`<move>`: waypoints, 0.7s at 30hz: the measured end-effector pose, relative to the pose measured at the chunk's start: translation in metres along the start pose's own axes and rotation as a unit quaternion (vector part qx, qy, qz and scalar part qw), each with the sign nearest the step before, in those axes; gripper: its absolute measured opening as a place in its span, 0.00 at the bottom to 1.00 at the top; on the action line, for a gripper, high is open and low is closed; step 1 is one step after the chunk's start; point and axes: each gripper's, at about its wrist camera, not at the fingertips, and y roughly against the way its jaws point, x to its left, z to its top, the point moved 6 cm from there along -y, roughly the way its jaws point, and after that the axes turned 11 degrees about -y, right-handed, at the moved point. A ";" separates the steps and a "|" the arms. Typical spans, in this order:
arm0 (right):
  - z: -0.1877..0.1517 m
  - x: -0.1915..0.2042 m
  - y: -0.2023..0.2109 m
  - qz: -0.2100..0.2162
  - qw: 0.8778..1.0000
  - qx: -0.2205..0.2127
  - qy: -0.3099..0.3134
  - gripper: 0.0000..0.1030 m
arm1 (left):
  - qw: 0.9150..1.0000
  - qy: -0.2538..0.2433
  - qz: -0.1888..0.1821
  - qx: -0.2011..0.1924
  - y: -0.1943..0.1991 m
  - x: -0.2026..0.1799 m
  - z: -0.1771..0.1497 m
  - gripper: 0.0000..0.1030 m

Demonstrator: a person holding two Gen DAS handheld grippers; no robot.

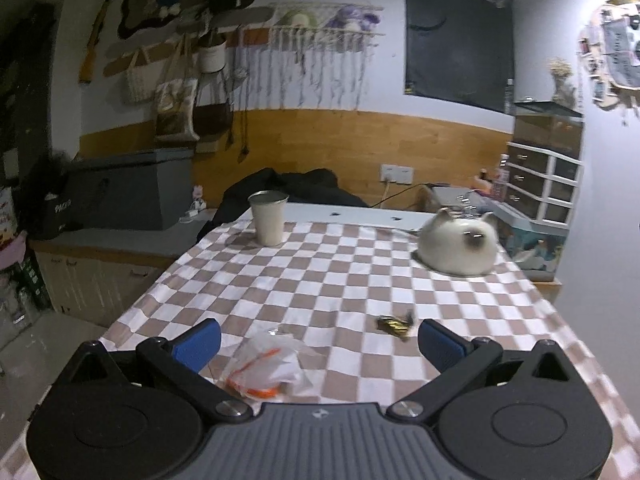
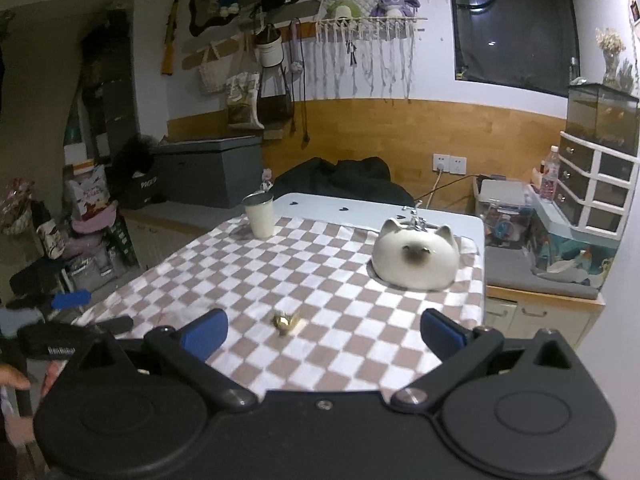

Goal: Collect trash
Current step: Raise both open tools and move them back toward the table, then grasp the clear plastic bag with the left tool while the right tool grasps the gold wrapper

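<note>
A crumpled clear plastic wrapper with orange print [image 1: 268,368] lies on the checkered tablecloth [image 1: 320,280], just inside my open left gripper [image 1: 320,340], nearer its left finger. A small gold foil wrapper [image 1: 394,325] lies ahead, close to the left gripper's right finger; it also shows in the right wrist view [image 2: 286,322]. My right gripper [image 2: 324,332] is open and empty, low over the cloth, with the gold wrapper between its fingers toward the left one. The left gripper [image 2: 70,300] shows at the left edge of the right wrist view.
A white cup with a metal rim [image 1: 268,218] stands at the far left of the table. A white cat-shaped ceramic container [image 1: 456,246] sits at the far right. The table's left edge drops to the floor; cabinets and boxes stand beyond.
</note>
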 end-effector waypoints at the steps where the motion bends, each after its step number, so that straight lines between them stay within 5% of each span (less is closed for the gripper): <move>1: 0.001 0.000 -0.011 0.000 1.000 -0.001 -0.003 1.00 | 1.000 0.003 0.002 0.001 -0.011 0.002 -0.003 1.00; 15: -0.027 0.018 -0.167 0.006 1.000 0.016 0.012 1.00 | 0.999 -0.020 0.021 0.030 -0.096 0.030 -0.041 1.00; 21: -0.053 0.027 -0.228 0.000 0.998 0.048 0.028 1.00 | 0.998 -0.021 0.018 0.053 -0.108 0.040 -0.055 0.86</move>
